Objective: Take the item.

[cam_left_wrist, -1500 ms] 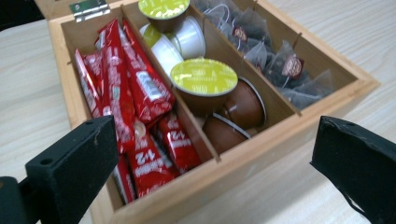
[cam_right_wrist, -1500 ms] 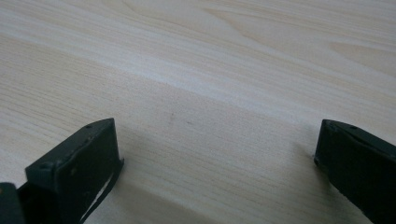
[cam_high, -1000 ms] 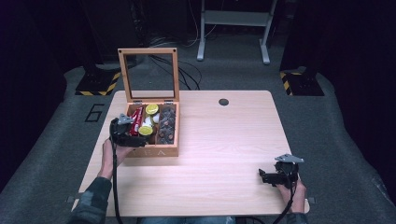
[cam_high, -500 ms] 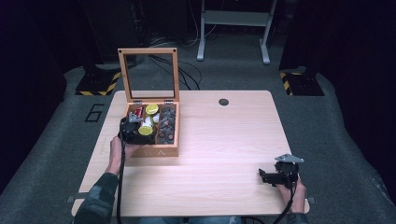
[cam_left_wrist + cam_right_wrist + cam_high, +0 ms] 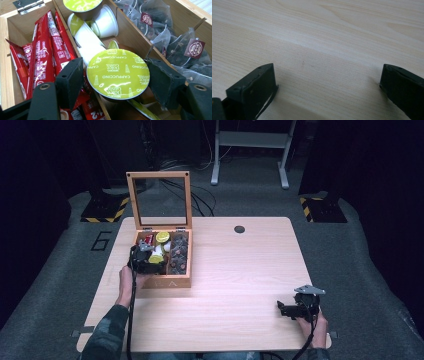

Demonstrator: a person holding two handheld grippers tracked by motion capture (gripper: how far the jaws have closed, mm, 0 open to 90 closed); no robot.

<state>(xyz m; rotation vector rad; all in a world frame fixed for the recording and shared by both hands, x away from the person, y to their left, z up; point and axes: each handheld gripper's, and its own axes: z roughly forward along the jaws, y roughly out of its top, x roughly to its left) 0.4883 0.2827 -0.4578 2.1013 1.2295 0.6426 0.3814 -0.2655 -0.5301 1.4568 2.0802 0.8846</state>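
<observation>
Overhead light brightens the table (image 5: 240, 270) against dark surroundings; the high view is soft, both gripper views sharper.

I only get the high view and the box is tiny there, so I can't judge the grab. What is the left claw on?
Observer: A green-lidded capsule marked Cappuccino. The left claw has just been closing, and both pads now touch the capsule's rim.
Operator: What lies beside it in the box?
Observer: Red sachets lie past one box divider and tea bags past the other.
Operator: And the right claw?
Observer: The right claw is open over bare table, with nothing between its jaws.
</observation>
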